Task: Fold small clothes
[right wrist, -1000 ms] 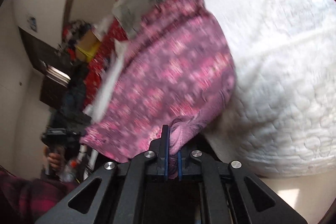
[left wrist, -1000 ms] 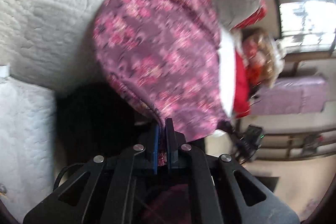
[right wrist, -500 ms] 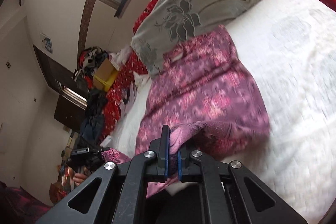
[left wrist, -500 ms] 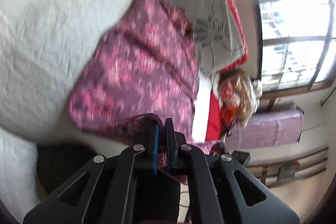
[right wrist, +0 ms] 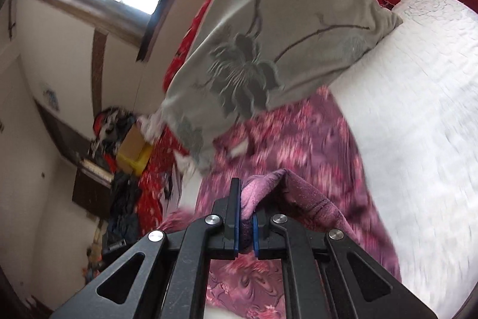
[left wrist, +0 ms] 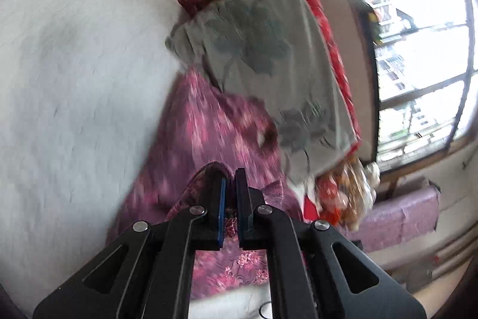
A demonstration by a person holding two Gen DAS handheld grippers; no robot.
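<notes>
Left wrist view: left gripper (left wrist: 230,187) clamps the pink floral garment (left wrist: 203,133) hem; right gripper (right wrist: 245,217) pinches another edge. Garment lies on the white bedspread (left wrist: 74,79), partly under the grey pillow (left wrist: 269,56). Looks soft, light, floppy; best held at corners.

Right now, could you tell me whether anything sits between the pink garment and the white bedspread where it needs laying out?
Partly: the grey pillow overlaps the pink floral garment's far end. Both grippers, left and right, are shut on its near edge. The white bedspread beside looks bare.
</notes>
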